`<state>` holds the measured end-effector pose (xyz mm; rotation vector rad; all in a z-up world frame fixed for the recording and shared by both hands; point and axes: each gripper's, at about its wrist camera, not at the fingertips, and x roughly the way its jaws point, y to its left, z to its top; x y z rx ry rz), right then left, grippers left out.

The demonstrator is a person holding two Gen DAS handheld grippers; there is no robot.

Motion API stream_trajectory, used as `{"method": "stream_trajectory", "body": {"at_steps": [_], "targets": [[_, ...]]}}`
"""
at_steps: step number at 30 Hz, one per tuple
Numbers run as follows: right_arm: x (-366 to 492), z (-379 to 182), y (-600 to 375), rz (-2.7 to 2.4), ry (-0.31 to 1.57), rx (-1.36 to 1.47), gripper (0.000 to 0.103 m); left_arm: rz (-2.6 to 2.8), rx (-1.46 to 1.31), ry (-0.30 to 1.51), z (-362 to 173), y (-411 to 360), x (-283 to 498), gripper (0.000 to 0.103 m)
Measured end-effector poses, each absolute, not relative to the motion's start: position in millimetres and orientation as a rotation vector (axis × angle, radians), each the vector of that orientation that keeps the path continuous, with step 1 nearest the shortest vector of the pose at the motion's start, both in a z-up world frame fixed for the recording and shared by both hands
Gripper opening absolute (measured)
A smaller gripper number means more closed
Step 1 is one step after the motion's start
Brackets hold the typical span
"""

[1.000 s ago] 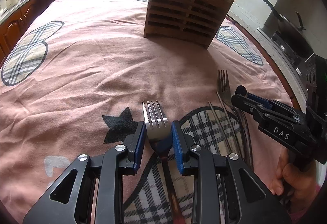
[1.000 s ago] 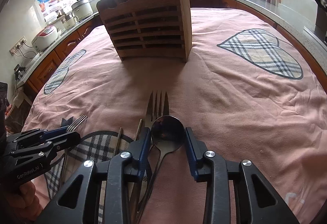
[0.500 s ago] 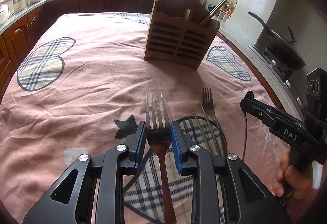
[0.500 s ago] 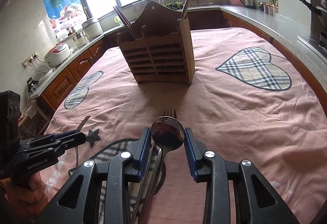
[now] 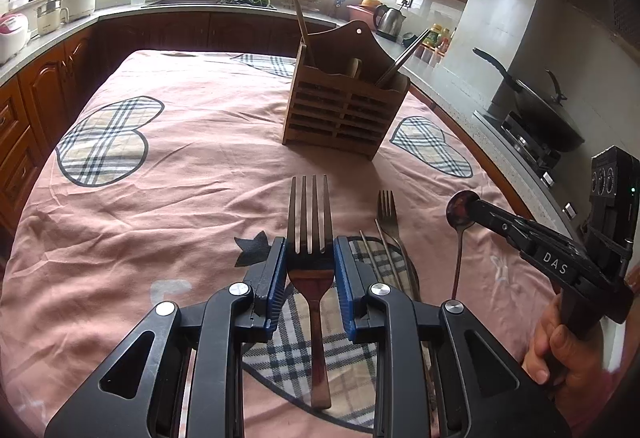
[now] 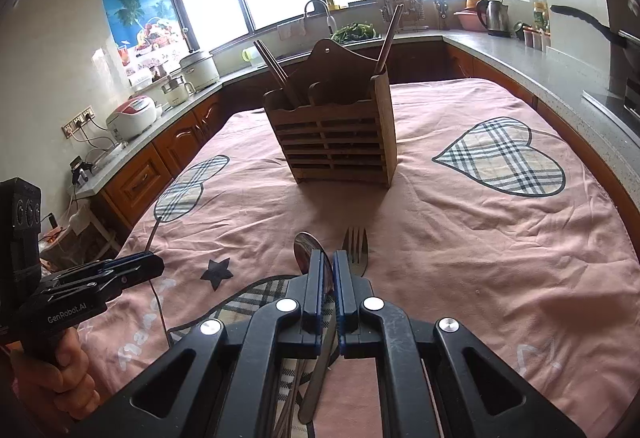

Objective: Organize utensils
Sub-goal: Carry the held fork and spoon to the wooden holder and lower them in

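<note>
Gripping a fork, left fingers marked GenRobot.AI, right fingers, marked DAS, clamping a spoon

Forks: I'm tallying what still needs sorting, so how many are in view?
2. One steel fork with a reddish-brown handle is clamped in the left gripper. A second steel fork lies on the pink tablecloth beside metal chopsticks. More may hide in the wooden caddy.

A pink cloth with plaid hearts covers the table, while a steel kettle, white rice cooker, black wok and palm-tree poster stand beyond its edges.
</note>
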<state>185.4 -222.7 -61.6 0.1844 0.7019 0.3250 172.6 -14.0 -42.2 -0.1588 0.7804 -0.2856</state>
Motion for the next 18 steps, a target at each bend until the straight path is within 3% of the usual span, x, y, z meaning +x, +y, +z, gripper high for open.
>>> {"method": "stream_trajectory", "body": {"at_steps": [18], "targets": [[163, -13, -226, 0.337, 0.548, 0.189, 0.003, -0.279, -0.16, 0.67, -6, -13, 160, 0.021]]}}
